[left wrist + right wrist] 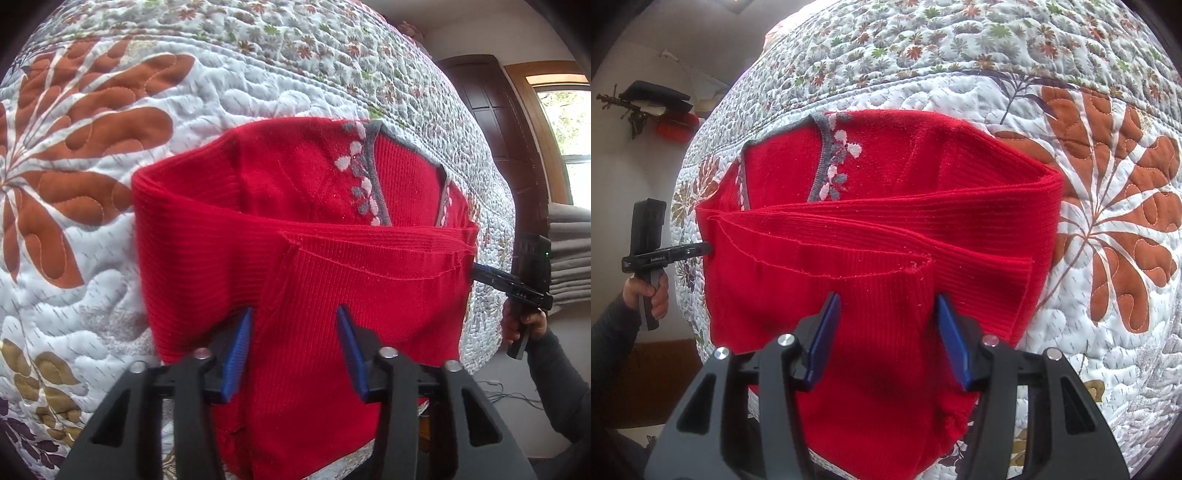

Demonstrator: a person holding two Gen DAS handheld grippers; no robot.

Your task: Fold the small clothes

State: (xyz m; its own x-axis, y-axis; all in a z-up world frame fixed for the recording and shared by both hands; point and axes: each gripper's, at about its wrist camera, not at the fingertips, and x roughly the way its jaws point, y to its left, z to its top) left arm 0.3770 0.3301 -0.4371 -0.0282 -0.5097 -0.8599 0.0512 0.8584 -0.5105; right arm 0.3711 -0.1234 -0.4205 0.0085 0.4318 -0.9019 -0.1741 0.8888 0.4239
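Quilted bed carrying a red sweater, sleeves already crossed over its body; left claw and right claw gape wide; final fold apparently remains.

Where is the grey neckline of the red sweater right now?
The grey neckline sits at the far end of the red sweater, which lies on the flowered quilt, beyond both open grippers.
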